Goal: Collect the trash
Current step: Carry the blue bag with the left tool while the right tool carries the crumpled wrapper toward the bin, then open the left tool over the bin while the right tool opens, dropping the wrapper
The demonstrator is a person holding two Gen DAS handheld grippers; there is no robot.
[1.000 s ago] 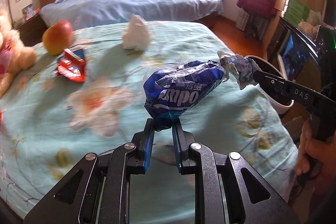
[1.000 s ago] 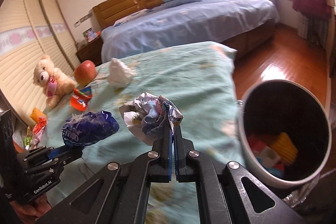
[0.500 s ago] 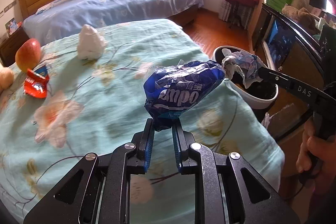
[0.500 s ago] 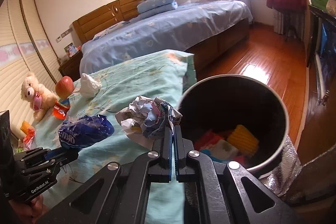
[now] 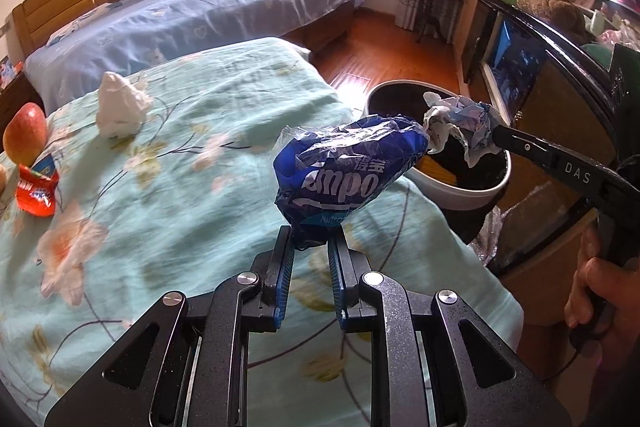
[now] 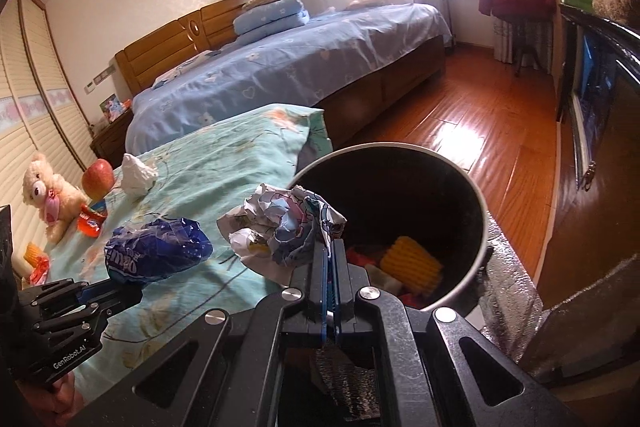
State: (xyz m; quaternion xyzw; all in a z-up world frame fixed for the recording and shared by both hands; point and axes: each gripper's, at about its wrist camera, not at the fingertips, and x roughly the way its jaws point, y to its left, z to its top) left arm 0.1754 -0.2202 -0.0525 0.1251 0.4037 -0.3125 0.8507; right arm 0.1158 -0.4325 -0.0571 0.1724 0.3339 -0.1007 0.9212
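My left gripper (image 5: 310,245) is shut on a crumpled blue plastic wrapper (image 5: 348,175) and holds it above the bed's right edge, beside the bin. My right gripper (image 6: 330,247) is shut on a crumpled paper ball (image 6: 284,223) and holds it over the near rim of the round bin (image 6: 478,203), which holds a corn cob (image 6: 412,263) and other scraps. The bin (image 5: 460,193) and the paper ball (image 5: 460,127) also show in the left wrist view. A white tissue wad (image 5: 118,105) and a red snack wrapper (image 5: 36,187) lie on the bed.
The bed has a teal floral sheet (image 5: 180,167). An apple (image 5: 24,133) and a teddy bear (image 6: 44,195) sit at its far left. A second bed with blue bedding (image 6: 300,55) stands behind. A dark cabinet (image 5: 560,75) stands right of the bin, on wooden floor (image 6: 480,115).
Both grippers have moved right, off the bed toward the bin. The paper ball now hangs over the bin's rim, and the blue wrapper is close beside it.
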